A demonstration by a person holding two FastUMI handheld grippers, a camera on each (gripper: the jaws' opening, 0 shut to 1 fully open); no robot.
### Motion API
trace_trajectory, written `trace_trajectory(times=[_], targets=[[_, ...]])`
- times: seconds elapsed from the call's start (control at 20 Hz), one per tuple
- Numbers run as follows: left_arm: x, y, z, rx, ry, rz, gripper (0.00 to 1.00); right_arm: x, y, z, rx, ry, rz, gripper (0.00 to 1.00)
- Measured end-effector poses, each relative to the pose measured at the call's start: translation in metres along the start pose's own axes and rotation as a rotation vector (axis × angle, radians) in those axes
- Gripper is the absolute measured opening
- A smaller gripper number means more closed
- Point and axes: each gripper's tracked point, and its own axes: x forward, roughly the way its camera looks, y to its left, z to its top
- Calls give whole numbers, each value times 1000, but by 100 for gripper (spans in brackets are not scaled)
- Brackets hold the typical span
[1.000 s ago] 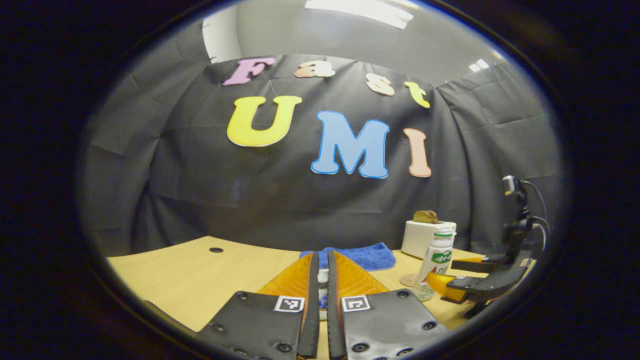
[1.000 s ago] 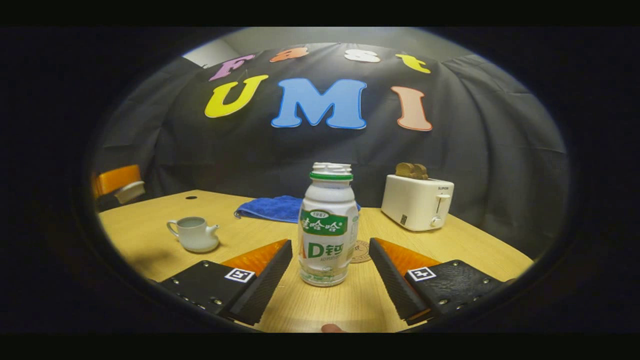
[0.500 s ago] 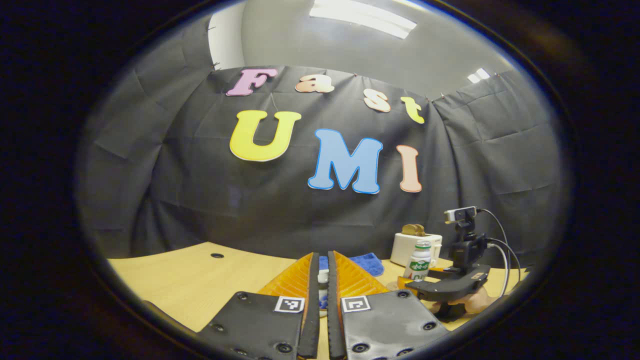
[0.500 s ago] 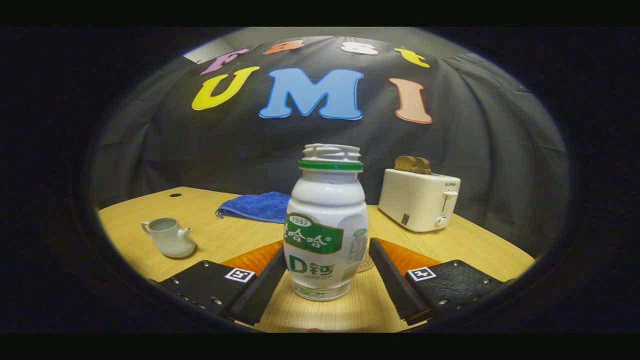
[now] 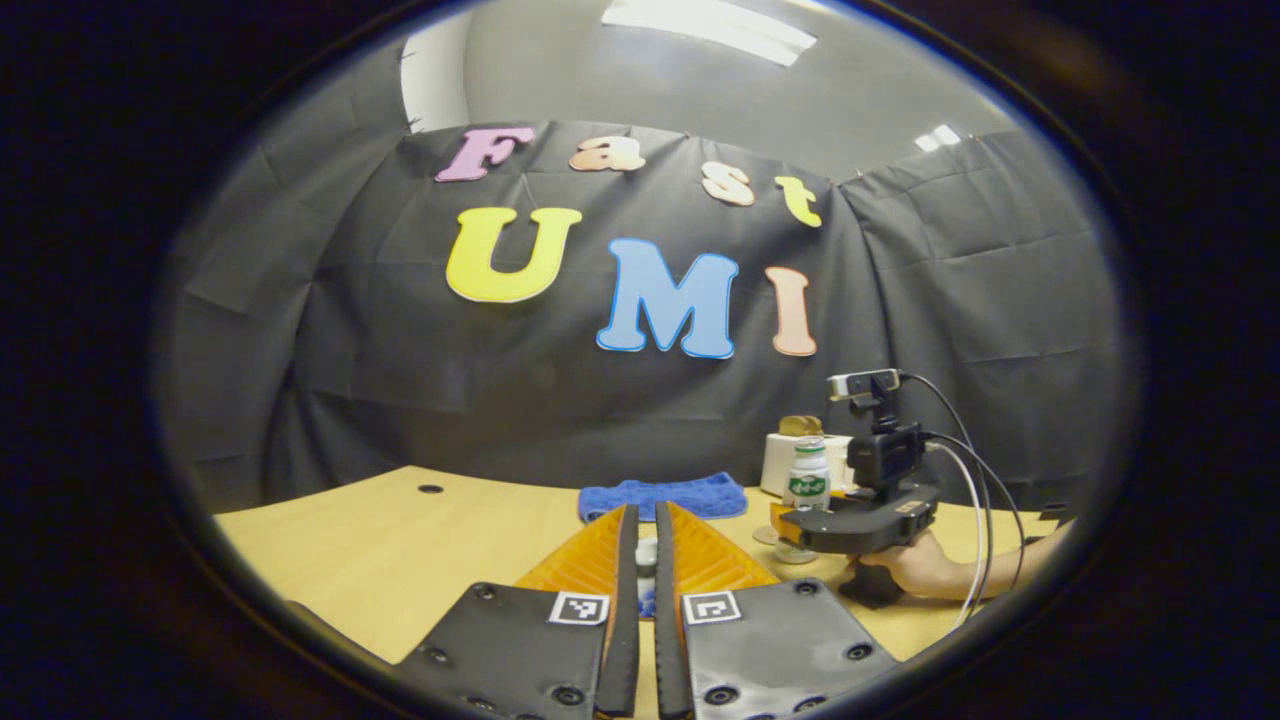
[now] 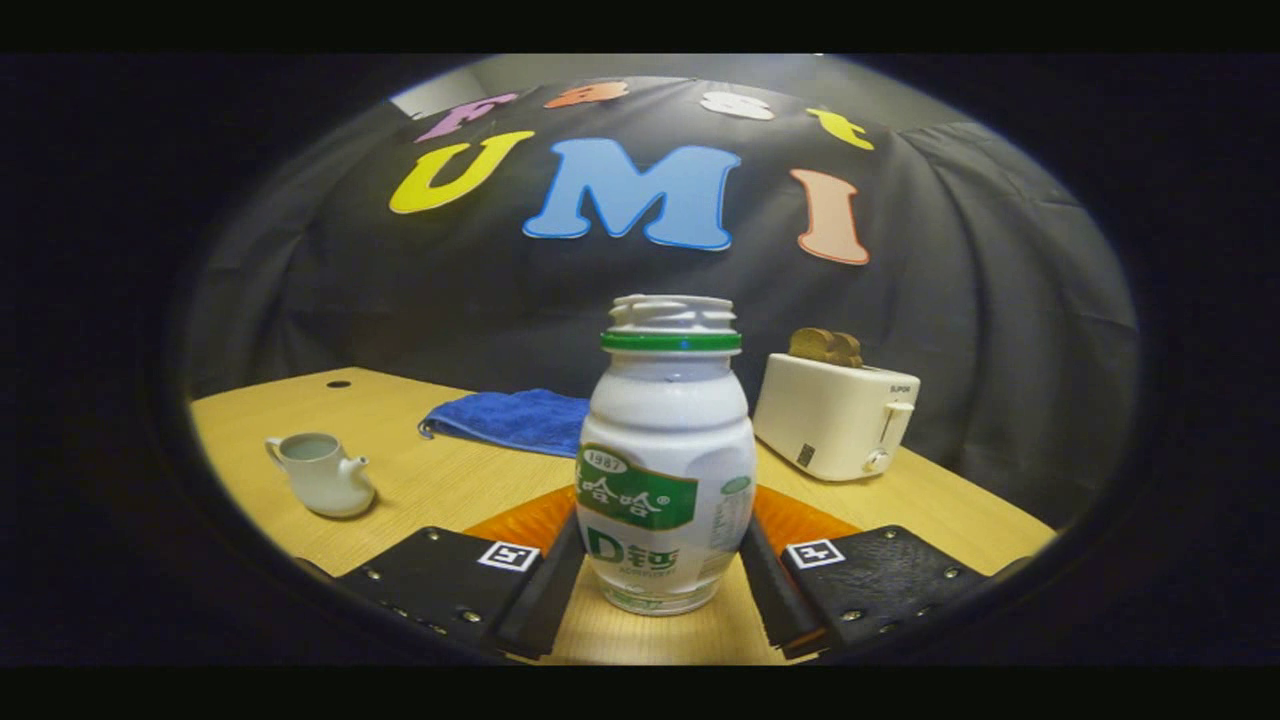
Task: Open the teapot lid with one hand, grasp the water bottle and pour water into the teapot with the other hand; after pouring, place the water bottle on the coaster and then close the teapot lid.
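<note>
Right gripper [image 6: 665,575] pinches the upright water bottle [image 6: 667,460] low on its belly on the table [image 6: 450,480], teapot [image 6: 320,478] lidless nearby; thin, smooth plastic likely dents and slips, so grip mid-body gently

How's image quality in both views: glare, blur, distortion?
Left gripper view: ceiling light panel blown out at the top; strong fisheye bend in the table edge; the far water bottle small but sharp. Right gripper view: dimmer and warmer, no glare; the water bottle bulges close up yet stays sharp; teapot and toaster crisp, soft shadows beneath them.
</note>
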Motion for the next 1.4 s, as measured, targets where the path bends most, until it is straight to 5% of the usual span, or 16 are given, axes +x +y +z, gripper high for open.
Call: trace_trajectory(times=[0.15,0.75,1.0,1.1,1.4], targets=[[-15,1,7,1,-16,-3,17,-6,11,11,-64,-24,19,75],[-63,38,-19,35,21,63,17,-6,56,16,-451,-8,59,72],[-67,54,-14,17,-4,88,9,6,76,22,-663,-20,64,72],[-67,56,-14,16,-6,93,17,9,81,19,-721,-23,64,72],[-65,64,-18,21,-1,111,13,15,95,17,-875,-39,63,72]])
